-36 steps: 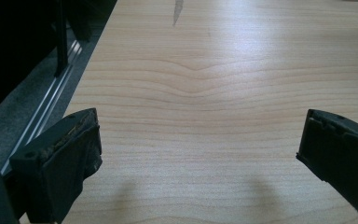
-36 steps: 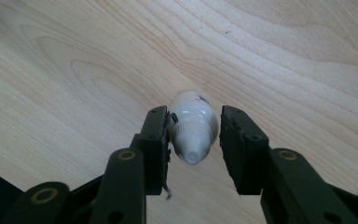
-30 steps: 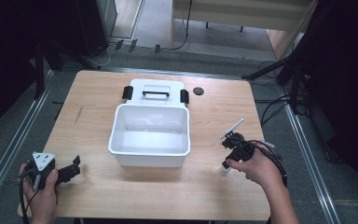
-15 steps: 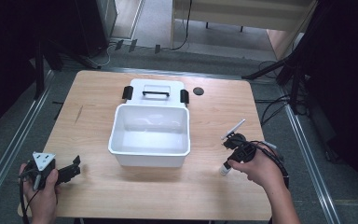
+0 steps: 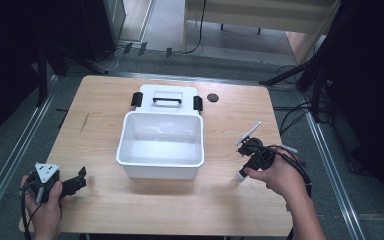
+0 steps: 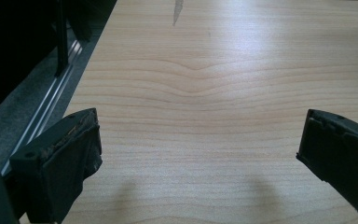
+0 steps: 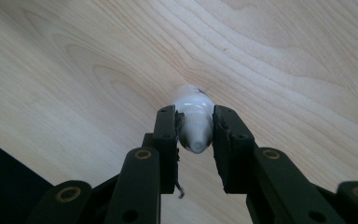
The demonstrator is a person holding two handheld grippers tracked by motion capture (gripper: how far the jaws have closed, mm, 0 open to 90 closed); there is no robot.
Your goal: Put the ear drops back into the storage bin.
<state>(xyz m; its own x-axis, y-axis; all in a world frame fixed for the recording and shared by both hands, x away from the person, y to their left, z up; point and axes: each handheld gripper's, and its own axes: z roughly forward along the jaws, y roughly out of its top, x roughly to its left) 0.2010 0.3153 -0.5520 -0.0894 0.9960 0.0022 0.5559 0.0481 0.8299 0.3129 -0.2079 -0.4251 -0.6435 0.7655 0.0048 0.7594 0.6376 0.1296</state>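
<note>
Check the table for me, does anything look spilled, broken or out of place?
Nothing looks spilled or broken. The white bin sits open and empty, its lid lying flat behind it. The only loose bits are a small dark disc near the far edge and a grey streak on the wooden table.

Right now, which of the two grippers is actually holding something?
The right gripper, on the bin's right: its jaws clamp a small white tube. The left gripper has its jaws wide apart over bare table.

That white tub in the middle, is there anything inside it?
The white tub looks empty: its pale floor and inner walls show, with only glare on them. The strip just inside its near wall is hidden by the rim.
</note>
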